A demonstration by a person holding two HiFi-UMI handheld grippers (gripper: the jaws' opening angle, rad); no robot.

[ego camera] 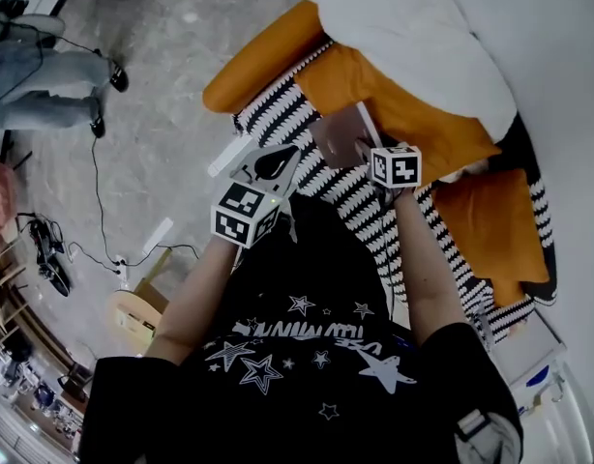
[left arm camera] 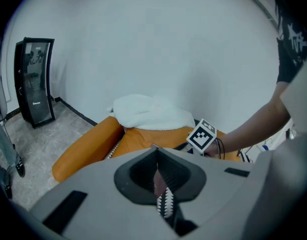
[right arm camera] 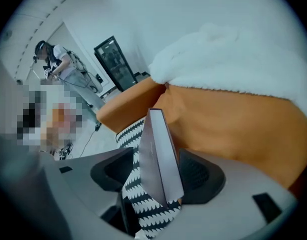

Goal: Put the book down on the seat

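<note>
Standing on edge, apparently on the seat (right arm camera: 129, 136), unheld between the open jaws of our right claw (right arm camera: 157, 176), the book (right arm camera: 161, 154) could topple toward the floor (ego camera: 162, 85) if we clip it pulling back; our left claw (left arm camera: 161, 184) is closed.

I find no text that I can read for certain. The black T-shirt (ego camera: 307, 356) carries a line of white lettering (ego camera: 307, 333) among white stars; it stands upside down in the head view and is too blurred to spell out. The left cube (ego camera: 244, 216) and right cube (ego camera: 395, 166) bear only black-and-white square markers. The book (right arm camera: 161, 156) shows me a plain cover.
</note>
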